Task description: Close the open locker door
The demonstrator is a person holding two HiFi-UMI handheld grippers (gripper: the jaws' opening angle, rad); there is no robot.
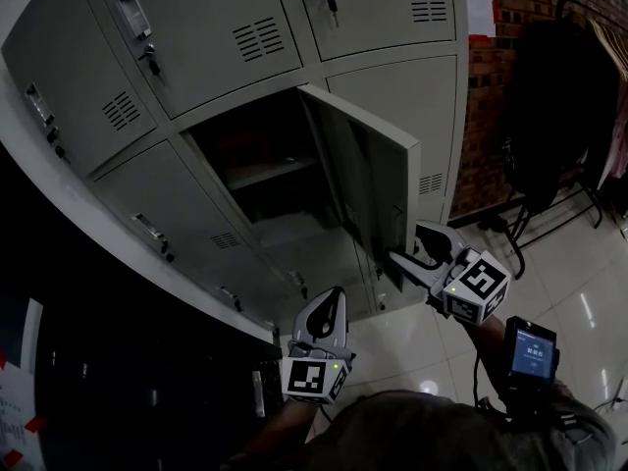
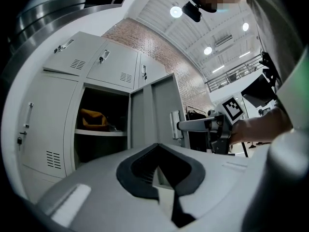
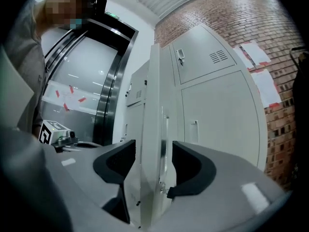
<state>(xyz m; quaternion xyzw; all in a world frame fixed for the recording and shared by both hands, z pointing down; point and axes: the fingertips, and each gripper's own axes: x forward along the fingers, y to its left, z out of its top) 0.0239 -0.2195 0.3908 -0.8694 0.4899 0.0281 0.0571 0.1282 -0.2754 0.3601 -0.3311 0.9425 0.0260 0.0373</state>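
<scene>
Grey steel lockers (image 1: 196, 27) fill the left of the head view, their doors shut and keys hanging in some locks. One lower compartment (image 1: 245, 145) stands open and dark, with a shelf (image 1: 260, 173) across it. The left gripper view shows something yellow (image 2: 94, 120) lying on that shelf.

Below the compartment, low in the middle, the left gripper (image 1: 332, 302) hangs clear of the lockers. Its jaws are together with nothing in them. It seems parked there so that it stays out of the door's swing.

The door (image 1: 378, 165) juts out from its hinge towards the person, roughly square to the locker front, so the task is not yet done. Its free edge is on the right.

The right gripper (image 1: 410, 245) is at that free edge, low down. Its jaws are spread wide and stand on either side of the thin sheet. In the right gripper view the edge runs up between the two pads, with a gap showing on the outer side, so I judge that nothing is clamped. Straddling the edge like this probably lets one jaw push on the outer face to swing the door towards the frame.

Further right are a brick wall (image 1: 510, 8), dark coats (image 1: 554, 96) on a rack and a glossy tiled floor (image 1: 589, 292), all well apart from the door.
</scene>
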